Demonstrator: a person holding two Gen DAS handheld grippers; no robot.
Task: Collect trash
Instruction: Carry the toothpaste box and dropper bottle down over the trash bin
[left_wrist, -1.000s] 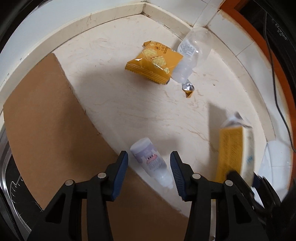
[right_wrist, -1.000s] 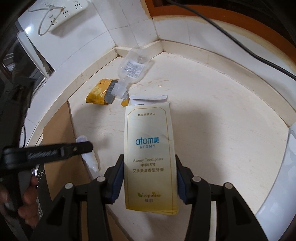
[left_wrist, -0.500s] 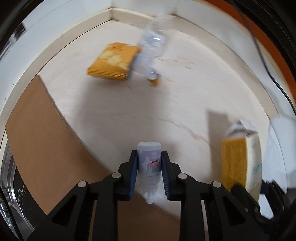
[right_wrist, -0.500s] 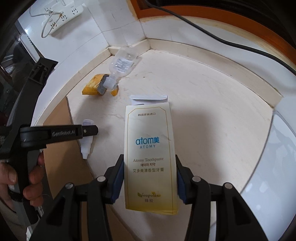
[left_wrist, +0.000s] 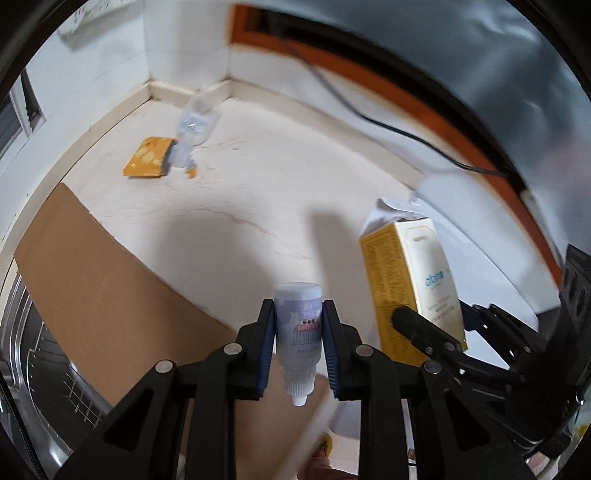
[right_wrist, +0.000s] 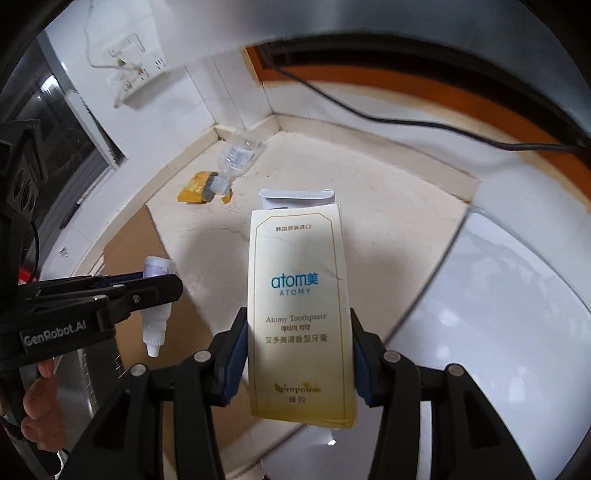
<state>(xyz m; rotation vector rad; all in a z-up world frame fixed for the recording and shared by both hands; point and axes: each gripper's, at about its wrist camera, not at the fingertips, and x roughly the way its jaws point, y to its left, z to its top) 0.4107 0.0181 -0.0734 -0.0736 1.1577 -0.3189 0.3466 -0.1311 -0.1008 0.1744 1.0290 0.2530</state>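
My left gripper (left_wrist: 298, 325) is shut on a small white bottle (left_wrist: 297, 334), nozzle pointing back toward the camera, lifted above the floor. In the right wrist view the same bottle (right_wrist: 157, 302) hangs in that gripper (right_wrist: 162, 288) at the left. My right gripper (right_wrist: 297, 350) is shut on a cream and yellow toothpaste box (right_wrist: 299, 306), its top flap open; the box (left_wrist: 410, 280) also shows at the right of the left wrist view. Far off on the pale floor lie a yellow snack packet (left_wrist: 147, 162), a clear plastic bottle (left_wrist: 192, 125) and a small foil scrap (left_wrist: 191, 172).
A brown cardboard sheet (left_wrist: 96, 273) lies on the floor at the left beside a metal grid (left_wrist: 55, 369). A white rounded surface (right_wrist: 498, 314) fills the right. A black cable (right_wrist: 406, 118) runs along the orange-trimmed wall. A power strip (right_wrist: 136, 70) hangs on the tiled wall.
The left gripper closed on the small white bottle and lifted it off the floor. Both grippers rose and pulled back from the corner; the toothpaste box stayed gripped.
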